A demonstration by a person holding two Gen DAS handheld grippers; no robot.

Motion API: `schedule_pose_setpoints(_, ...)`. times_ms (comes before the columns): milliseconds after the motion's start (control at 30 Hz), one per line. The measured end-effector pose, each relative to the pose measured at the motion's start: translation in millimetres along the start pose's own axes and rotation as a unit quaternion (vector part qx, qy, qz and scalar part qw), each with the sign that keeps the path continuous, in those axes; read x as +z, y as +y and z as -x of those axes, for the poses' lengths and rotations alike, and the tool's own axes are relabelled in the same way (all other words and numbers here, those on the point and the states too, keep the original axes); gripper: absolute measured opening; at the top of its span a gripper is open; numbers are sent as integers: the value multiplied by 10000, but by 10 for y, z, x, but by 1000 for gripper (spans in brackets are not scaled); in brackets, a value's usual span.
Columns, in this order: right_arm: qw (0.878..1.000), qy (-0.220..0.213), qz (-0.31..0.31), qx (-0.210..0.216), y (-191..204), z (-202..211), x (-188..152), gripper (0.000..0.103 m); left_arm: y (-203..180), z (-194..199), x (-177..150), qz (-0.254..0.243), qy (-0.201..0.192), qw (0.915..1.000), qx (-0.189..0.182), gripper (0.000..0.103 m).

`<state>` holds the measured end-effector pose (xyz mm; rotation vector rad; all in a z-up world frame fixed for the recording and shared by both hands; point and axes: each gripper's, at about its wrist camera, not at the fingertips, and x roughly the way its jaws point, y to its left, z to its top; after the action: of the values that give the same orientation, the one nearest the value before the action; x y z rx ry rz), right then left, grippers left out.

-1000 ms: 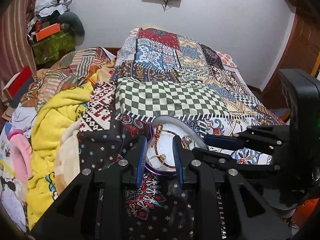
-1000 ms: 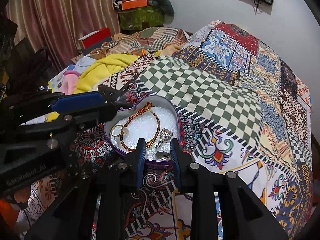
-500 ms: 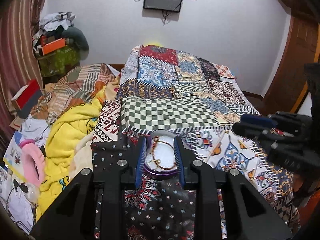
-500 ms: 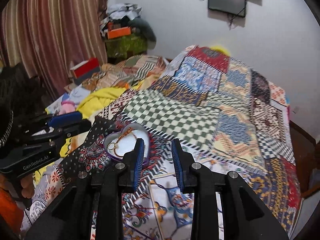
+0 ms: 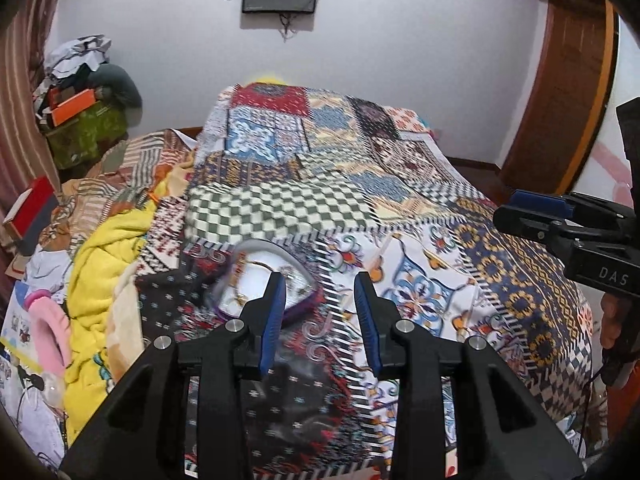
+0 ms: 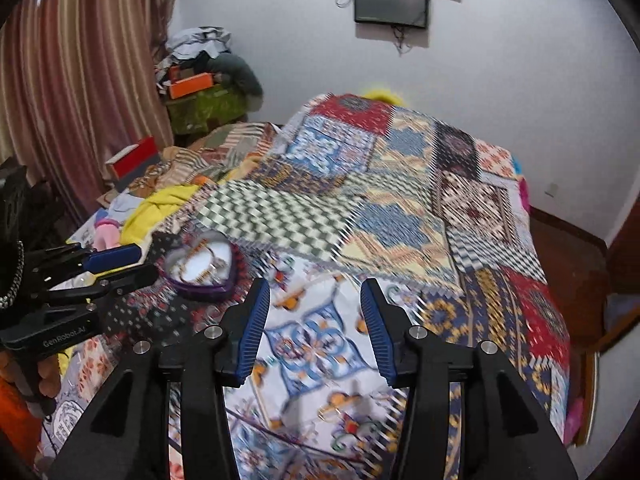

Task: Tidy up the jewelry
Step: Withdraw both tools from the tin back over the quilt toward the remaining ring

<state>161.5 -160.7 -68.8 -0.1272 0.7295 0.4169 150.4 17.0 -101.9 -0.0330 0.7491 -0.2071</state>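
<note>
A heart-shaped purple tin (image 6: 200, 270) sits on a bed (image 6: 400, 208) draped in a patchwork quilt, its white lining holding a beaded bracelet (image 6: 192, 258) and small pieces too blurred to make out. Above the bed, the left claw (image 5: 320, 312) hangs with its blue-padded fingers apart and nothing between them, the tin lying just beyond and to the left of its left fingertip. The right claw (image 6: 312, 320) is likewise spread wide and empty over the quilt's white floral panel, with the tin off to its left. A yellow blanket (image 5: 100, 264) lies bunched along the bed's left edge, and a dark screen (image 6: 391, 2) hangs on the white wall behind.
</note>
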Motion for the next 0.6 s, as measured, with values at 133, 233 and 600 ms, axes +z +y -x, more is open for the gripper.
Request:
schedule_pose_setpoints(133,9996,254,-133,-79,-146,-49,-177,44,-139,-75,-64,-85,133,9998,-121,35)
schedule_pose_setpoints(233,9987,460,-182,-129,-212,-98,-326,44,-204,-151,-114,-105,262,9994,-202,35)
schedule_pose_setpoints(600,9920,1260,-113,-19,-223,-367,-785,44,-344,-397,-351,-176,716,9968,-321,35)
